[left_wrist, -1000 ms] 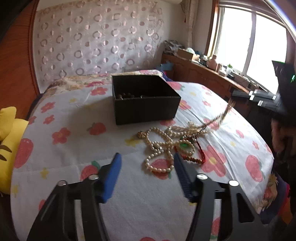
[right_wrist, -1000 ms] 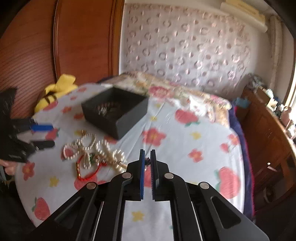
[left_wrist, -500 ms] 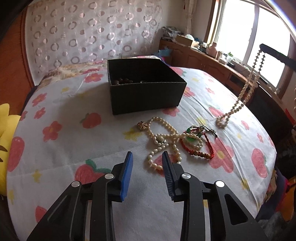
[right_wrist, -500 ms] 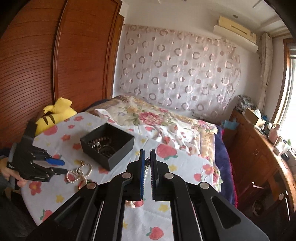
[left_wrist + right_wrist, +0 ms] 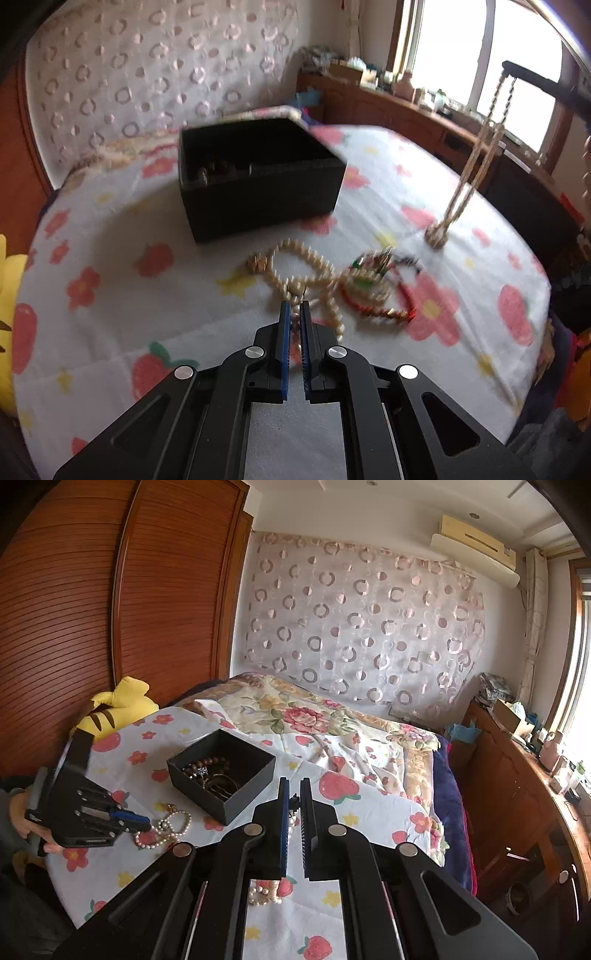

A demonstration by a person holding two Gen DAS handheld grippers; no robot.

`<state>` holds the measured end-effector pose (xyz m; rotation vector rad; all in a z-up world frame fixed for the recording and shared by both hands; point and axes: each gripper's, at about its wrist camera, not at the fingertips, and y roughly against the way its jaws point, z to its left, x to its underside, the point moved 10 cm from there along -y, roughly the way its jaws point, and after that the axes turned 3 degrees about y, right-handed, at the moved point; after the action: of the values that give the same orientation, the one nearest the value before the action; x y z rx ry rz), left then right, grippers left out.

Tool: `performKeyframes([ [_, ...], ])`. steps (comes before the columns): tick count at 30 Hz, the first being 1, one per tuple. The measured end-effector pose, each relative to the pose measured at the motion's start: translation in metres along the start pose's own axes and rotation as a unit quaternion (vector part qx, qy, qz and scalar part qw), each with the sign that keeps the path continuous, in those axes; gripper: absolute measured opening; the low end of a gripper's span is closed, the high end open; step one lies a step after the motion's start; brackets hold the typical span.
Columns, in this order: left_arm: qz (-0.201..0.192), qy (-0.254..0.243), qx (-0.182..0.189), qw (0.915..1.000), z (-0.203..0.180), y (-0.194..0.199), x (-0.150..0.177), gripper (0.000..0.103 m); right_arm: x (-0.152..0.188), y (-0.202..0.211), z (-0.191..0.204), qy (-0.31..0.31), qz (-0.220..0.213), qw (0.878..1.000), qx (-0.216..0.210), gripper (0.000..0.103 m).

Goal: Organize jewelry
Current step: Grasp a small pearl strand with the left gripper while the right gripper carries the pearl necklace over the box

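Yellow plush toy [image 5: 114, 709] beside wooden wardrobe [image 5: 110, 602]

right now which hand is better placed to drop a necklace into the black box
Right: its hand-held gripper holds a pearl strand dangling clear beside the black box. The left hand-held gripper just closed on tangled pearls lying on the bedspread.

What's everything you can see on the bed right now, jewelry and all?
Black box: one, black, on the sheet, beads inside.
Lying pearl necklace: one, cream, on the sheet in front of the box.
Hanging pearl strand: one, cream, dangling from the right gripper.
Red bracelet: one, red and gold, beside the lying pearls.
Plush toy: one, yellow, at the bed's edge.
Sheet: one, white with red flowers.
Left gripper: jaws just closed on the lying pearl necklace.
Right gripper: shut on the hanging pearl strand.
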<state>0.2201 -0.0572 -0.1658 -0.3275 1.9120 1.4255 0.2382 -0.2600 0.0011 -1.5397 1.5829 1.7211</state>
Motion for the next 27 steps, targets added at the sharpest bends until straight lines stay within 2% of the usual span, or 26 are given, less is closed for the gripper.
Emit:
performKeyframes([
  [2, -0.022, 0.006, 0.010, 0.9997, -0.003, 0.016, -0.011, 0.004, -0.001, 0.001, 0.000, 0.001, -0.002, 1.000, 0.001, 0.007],
  [11, -0.110, -0.013, 0.005, 0.9938, -0.019, 0.091, -0.077, 0.004, -0.033, 0.014, 0.004, 0.008, -0.029, 1.000, 0.001, 0.007],
  [21, -0.155, -0.013, -0.017, 0.9877, -0.012, 0.126, -0.145, 0.004, -0.086, 0.014, 0.008, 0.017, -0.059, 0.998, 0.001, 0.007],
  [27, -0.173, -0.014, -0.030, 0.9844, -0.009, 0.140, -0.184, 0.004, -0.114, 0.003, 0.002, 0.015, -0.062, 0.998, 0.006, 0.007],
])
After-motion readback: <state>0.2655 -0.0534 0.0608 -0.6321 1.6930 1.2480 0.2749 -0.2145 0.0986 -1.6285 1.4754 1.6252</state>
